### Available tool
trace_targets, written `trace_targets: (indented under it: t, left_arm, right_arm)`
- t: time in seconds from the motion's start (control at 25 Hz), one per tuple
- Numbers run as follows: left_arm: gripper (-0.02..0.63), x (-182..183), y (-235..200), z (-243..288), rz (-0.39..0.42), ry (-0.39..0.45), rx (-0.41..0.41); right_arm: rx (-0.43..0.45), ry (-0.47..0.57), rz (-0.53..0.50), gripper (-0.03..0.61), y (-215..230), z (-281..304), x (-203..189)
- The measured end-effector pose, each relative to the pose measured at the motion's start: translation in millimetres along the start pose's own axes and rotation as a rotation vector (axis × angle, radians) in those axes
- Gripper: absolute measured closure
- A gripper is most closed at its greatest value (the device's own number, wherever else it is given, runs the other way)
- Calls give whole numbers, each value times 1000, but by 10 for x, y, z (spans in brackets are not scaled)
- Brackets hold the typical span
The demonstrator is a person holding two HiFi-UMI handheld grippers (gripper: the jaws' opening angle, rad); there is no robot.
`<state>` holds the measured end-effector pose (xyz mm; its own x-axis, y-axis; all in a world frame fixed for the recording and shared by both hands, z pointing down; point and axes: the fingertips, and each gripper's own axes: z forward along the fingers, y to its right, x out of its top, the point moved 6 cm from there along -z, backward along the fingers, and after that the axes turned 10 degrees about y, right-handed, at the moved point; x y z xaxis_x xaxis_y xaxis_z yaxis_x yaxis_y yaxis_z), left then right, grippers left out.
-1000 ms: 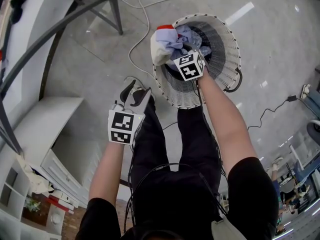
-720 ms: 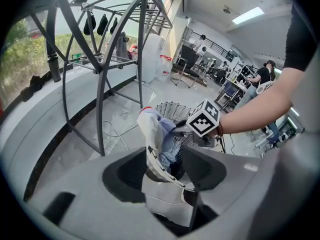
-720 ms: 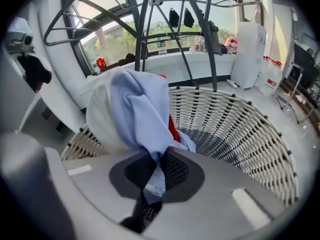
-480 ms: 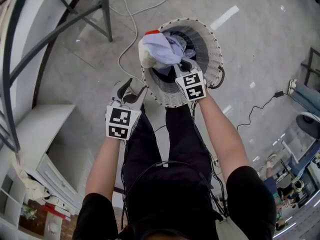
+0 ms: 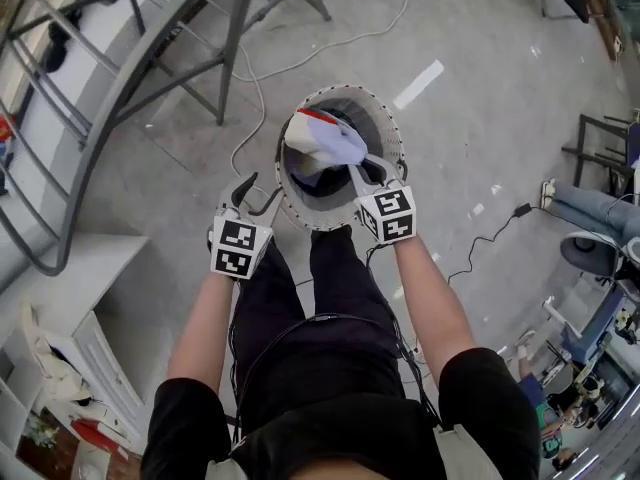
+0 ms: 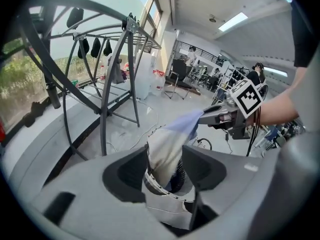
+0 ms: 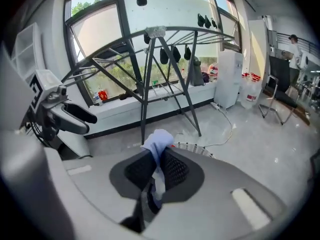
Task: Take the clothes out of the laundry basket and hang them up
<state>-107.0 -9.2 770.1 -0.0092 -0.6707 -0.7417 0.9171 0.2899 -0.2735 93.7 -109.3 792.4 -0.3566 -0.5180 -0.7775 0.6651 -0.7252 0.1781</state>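
Laundry basket (image 5: 318, 218): round, white slatted wall, dark inside, on grey floor in front of my legs. Garment (image 5: 322, 140): soft crumpled cloth, pale blue upper part, cream lower part, red edge; lifted above basket rim, lower end hanging inside basket. My right gripper (image 5: 358, 171): jaws clamped on pale blue end of garment, over basket. My left gripper (image 5: 256, 196): jaws apart, nothing gripped, just beside basket's left rim, clear of garment.

The person wears a black short-sleeved top (image 5: 190, 420) and black trousers (image 5: 340, 283), with thin black cables (image 5: 330, 316) looping over the lap. The grey left gripper (image 5: 255, 196) and right gripper (image 5: 368, 171) each bear a white cube (image 5: 240, 248) of black square markers
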Motion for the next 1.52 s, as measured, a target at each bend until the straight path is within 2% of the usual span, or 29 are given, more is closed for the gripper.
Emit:
trace_targets:
  t: [0.2, 0.4, 0.6, 0.72, 0.92, 1.12, 1.24, 1.32, 1.36, 1.4, 1.44, 1.48, 1.52]
  left_arm:
    - [382, 378, 72, -345, 16, 38, -8]
    - [380, 861, 117, -537, 80, 81, -31]
    - [374, 1107, 142, -647, 143, 93, -79]
    - [366, 1226, 86, -614, 186, 68, -125]
    - [354, 1301, 125, -469, 254, 1, -211]
    - [336, 1450, 399, -208, 223, 31, -312]
    - [327, 1542, 572, -34, 142, 72, -413]
    - [319, 1590, 706, 67, 103, 67, -480]
    - [327, 1618, 777, 111, 107, 56, -502]
    - [386, 1644, 840, 144, 121, 46, -514]
    - [503, 1662, 885, 167, 134, 43, -516]
    - [591, 1668, 907, 183, 134, 45, -510]
    - [594, 1664, 907, 194, 121, 48, -502]
  right_arm:
    - [43, 65, -48, 545, -275, -483, 742]
    - [106, 186, -69, 545, -441, -923, 1578]
    - [262, 311, -45, 545, -660, -1540, 2227]
    - [333, 380, -52, 545, -711, -1924, 2545]
    - [352, 472, -108, 545, -793, -2488, 2977]
    - [375, 549, -157, 545, -869, -2971, 3251]
    - [393, 570, -177, 545, -899, -3186, 3312]
    - [392, 575, -184, 545, -882, -3295, 3330]
    - [385, 575, -187, 545, -854, -3336, 3336]
    - [374, 574, -189, 545, -818, -3367, 3335]
    - [361, 570, -188, 545, -776, -3386, 3321]
    - [349, 565, -182, 545, -732, -3395, 3295]
    - [340, 559, -172, 545, -685, -3395, 3260]
